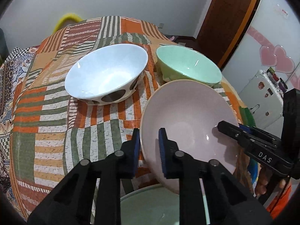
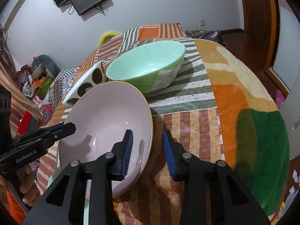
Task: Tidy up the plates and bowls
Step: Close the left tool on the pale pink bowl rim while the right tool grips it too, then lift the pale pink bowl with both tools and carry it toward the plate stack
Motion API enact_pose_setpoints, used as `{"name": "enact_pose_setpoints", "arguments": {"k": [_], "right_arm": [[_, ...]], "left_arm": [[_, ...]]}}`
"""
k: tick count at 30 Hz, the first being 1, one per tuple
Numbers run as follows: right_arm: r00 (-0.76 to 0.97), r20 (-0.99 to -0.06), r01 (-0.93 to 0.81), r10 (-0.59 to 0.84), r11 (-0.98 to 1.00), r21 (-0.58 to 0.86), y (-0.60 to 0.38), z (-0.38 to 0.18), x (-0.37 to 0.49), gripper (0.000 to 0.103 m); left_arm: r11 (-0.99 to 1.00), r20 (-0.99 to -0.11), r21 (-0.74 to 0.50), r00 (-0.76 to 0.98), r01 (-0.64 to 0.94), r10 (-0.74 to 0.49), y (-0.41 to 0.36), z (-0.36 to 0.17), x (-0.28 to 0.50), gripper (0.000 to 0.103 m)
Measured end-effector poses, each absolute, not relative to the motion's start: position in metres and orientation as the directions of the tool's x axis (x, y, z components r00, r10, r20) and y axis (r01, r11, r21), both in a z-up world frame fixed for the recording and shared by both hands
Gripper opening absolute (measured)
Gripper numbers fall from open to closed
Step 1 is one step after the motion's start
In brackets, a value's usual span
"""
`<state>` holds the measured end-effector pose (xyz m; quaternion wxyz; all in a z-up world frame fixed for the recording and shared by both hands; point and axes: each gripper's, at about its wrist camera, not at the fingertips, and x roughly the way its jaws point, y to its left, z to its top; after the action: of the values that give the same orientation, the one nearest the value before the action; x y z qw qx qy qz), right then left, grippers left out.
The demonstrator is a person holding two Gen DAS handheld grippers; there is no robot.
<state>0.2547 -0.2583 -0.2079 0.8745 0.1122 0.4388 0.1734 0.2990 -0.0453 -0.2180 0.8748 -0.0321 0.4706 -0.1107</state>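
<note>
Both hand-held grippers are straddling the pink bowl [image 1: 187, 123], tilted at the near edge of the cloth-covered surface [image 1: 56, 131]. The left hand-held gripper [image 1: 149, 150] is pinching the bowl's left rim between narrow jaws. The right hand-held gripper [image 2: 148, 150] is standing across the right rim with a visible gap, so it is not yet gripping. A pale green plate [image 1: 150, 206] is lying just below the bowl. Farther off, the spotted bowl [image 1: 106, 75] and green bowl [image 1: 189, 65] are sitting apart, unstacked, so most of the organizing seems left.
</note>
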Motion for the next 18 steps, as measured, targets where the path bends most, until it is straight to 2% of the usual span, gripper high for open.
{"name": "enact_pose_setpoints", "arguments": {"k": [3,7,18], "right_arm": [[0.542,-0.733,-0.207,0.41,0.911,0.357,-0.2576,-0.211,0.2561,0.015],[0.538,-0.73,-0.218,0.422,0.906,0.362,-0.2571,-0.2103,0.2545,0.01],[0.539,-0.735,-0.202,0.411,0.91,0.361,-0.2549,-0.2047,0.2544,0.011]], "left_arm": [[0.976,-0.812,-0.16,0.543,0.149,-0.216,-0.0434,-0.2178,0.2971,0.007],[0.973,-0.811,-0.182,0.538,0.142,-0.23,-0.0398,-0.2179,0.2981,0.007],[0.975,-0.813,-0.166,0.539,0.149,-0.221,-0.0399,-0.2136,0.2927,0.007]]}}
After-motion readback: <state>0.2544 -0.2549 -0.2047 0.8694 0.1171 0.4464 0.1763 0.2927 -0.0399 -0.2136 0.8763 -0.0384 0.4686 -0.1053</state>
